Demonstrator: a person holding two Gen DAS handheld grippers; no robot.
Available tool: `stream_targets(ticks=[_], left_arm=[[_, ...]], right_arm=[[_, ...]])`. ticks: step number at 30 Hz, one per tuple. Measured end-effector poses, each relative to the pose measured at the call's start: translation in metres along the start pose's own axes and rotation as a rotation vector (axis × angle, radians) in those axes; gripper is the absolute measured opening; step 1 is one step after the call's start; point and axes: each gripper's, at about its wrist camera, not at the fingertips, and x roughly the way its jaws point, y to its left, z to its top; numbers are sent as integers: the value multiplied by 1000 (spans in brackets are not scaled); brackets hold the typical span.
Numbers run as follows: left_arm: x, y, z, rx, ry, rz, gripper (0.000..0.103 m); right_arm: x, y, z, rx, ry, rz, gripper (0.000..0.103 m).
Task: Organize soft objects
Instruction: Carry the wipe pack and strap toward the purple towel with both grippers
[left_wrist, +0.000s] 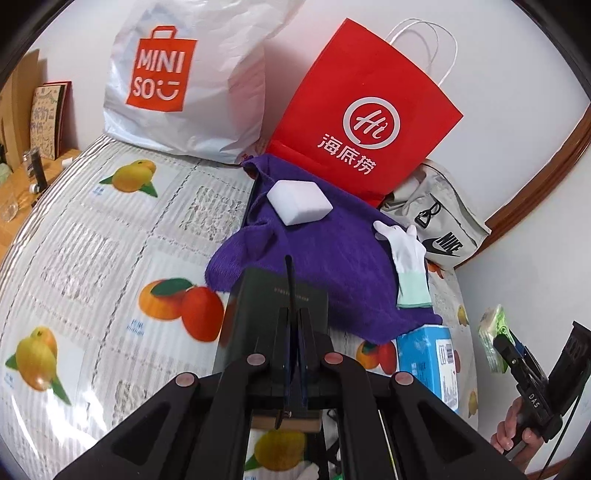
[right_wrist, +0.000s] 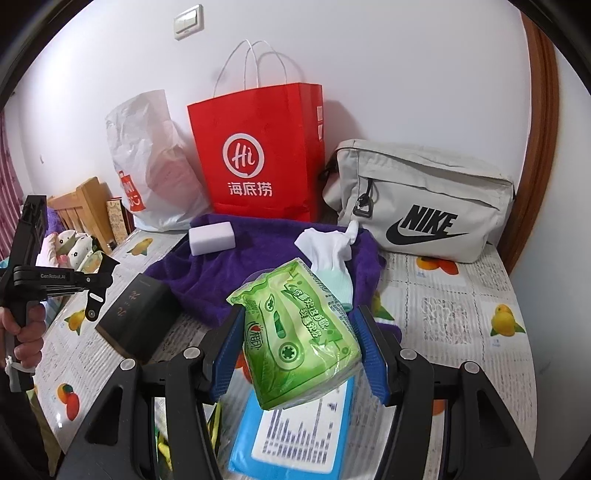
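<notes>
right gripper clamping green tissue pack

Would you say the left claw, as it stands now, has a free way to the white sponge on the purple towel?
Probably yes. The left claw is shut and holds nothing, and the sponge lies uncovered on the towel ahead of it; only a dark book sits below the claw.

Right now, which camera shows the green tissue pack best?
The right wrist view: the green tissue pack fills the centre, clamped in the right gripper. The left wrist view shows it only small and blurred at the edge.
</notes>
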Motion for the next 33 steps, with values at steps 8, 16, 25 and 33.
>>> stream_targets(ticks=[8, 16, 25, 33], left_arm=[[21, -7, 18, 14, 15, -7, 4], [39, -11, 35, 24, 24, -7, 4], [66, -12, 58, 3, 42, -42, 4], [99, -5, 75, -63, 69, -13, 4]], right_arm=[[32, -6, 12, 6, 27, 3, 58], [64, -15, 23, 19, 55, -1, 58], [107, -21, 31, 13, 116, -13, 58], [144, -30, 36, 11, 180, -15, 58]])
